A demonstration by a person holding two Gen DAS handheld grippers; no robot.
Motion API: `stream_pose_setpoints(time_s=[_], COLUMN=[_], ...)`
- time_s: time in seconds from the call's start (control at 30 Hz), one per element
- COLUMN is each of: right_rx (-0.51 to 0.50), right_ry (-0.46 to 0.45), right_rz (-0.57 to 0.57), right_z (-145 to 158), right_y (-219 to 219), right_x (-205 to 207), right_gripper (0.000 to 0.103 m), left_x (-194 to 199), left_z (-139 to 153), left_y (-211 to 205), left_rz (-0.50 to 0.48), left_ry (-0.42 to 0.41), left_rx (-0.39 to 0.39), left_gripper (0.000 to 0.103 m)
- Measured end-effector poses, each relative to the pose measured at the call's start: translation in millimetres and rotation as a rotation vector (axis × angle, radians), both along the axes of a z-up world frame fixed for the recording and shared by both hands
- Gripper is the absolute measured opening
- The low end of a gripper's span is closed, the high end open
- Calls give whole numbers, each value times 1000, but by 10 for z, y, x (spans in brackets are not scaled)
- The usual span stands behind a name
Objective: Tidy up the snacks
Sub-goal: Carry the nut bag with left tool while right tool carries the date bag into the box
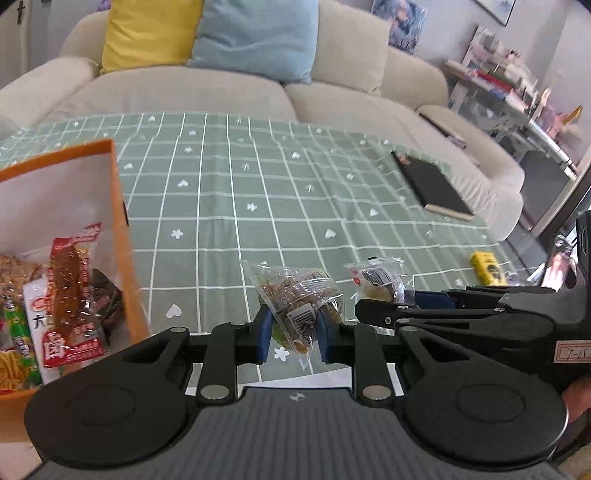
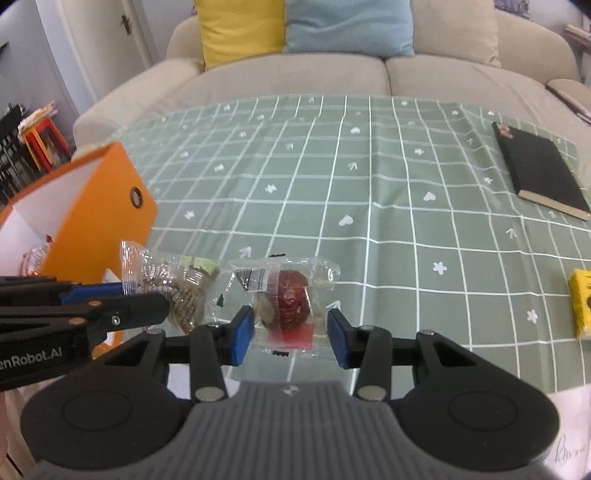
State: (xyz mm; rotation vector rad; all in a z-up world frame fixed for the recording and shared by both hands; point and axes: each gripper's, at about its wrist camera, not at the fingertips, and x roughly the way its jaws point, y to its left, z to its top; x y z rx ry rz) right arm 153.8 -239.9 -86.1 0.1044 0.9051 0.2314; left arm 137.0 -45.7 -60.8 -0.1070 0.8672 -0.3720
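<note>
Orange box [image 2: 92, 218] waits at the table's left, so both tongs carry clear-wrapped snacks toward it: left tongs [image 1: 293, 330] pinching a brown-snack packet [image 1: 295, 299], right tongs [image 2: 291, 332] clamping a red-date packet [image 2: 286, 295].

2 grippers [image 1: 293, 334] [image 2: 291, 338], 2 held snack packets [image 1: 299, 299] [image 2: 286, 301], 1 orange box [image 2: 92, 218], 1 black notebook [image 2: 541, 171], 2 cushions [image 2: 240, 29].

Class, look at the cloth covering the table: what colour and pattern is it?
The tablecloth is sage green with a white grid and small white hearts and flowers; the right wrist view shows it best.
</note>
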Motion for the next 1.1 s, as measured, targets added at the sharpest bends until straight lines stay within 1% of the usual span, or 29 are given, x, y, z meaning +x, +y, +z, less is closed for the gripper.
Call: stream_pose_setpoints(time_s=[0.17,0.3,0.37,0.47,0.63,0.73,0.87,1.0,1.1], right_rx=[83,138,149,177,186,182,153,103,58], right_ry=[-72,-128,-148,-168,-198,-213,-218,-194,-153], right_rz=[-43,-37,-24,7,103,179,277,359,399], right_z=[261,473,580,728,920,1013,1053,977,881], right_y=[-7,81,160,318,740,1056,1502,1867,2086], right_x=[-224,-342,-365,-352,-282,-236,-147,-28,71], right_gripper=[41,41,41,41,41,41,41,41,41], left_x=[-164,-255,-308,-335,-363,-364,-361,-327,-253], left_z=[260,469,564,690,862,911,876,769,645], left_y=[202,409,522,702,1074,1317,1624,1881,1941], left_rz=[32,74,100,157,252,302,383,422,429], left_ry=[-65,-118,-141,-173,-196,-184,-152,-109,-61], left_rx=[-50,-87,-99,-80,-70,-60,-28,-32,-1], left_gripper=[27,26,26,26,26,26,26,26,26])
